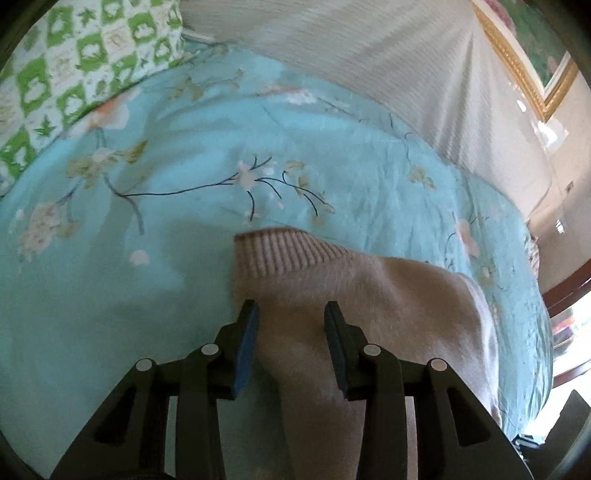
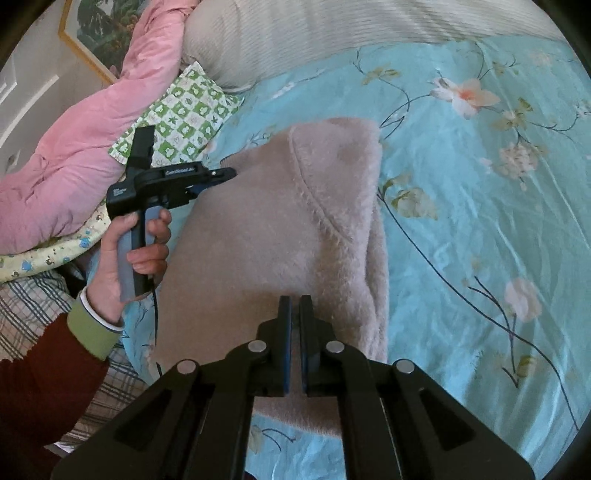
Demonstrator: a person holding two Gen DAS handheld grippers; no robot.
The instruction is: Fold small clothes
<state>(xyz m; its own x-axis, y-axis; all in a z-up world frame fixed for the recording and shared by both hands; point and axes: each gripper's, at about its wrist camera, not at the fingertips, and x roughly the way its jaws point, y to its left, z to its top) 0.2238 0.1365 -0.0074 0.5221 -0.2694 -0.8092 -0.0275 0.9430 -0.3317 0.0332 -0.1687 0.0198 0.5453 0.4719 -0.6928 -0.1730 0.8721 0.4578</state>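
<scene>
A beige fuzzy sweater (image 2: 266, 229) lies partly folded on the turquoise floral bedsheet (image 2: 480, 221). In the left wrist view its ribbed hem (image 1: 295, 247) points away from me. My left gripper (image 1: 293, 308) hovers over the sweater (image 1: 369, 295) near its left edge. Its jaws stand apart, and no cloth is pinched between the pads. The right wrist view shows that gripper (image 2: 227, 172) from the side at the sweater's far left edge, with a person's hand (image 2: 136, 243) holding it. My right gripper (image 2: 295, 300) is shut just above the sweater's near part. No fabric shows between its pads.
A pink quilt (image 2: 74, 147) and a green-and-white checked pillow (image 2: 184, 110) lie at the bed's left. A ribbed beige cushion (image 2: 295, 33) runs along the far side. A gold-framed picture (image 1: 524, 62) hangs on the wall. A plaid cloth (image 2: 33, 306) lies near the person's red sleeve (image 2: 44, 391).
</scene>
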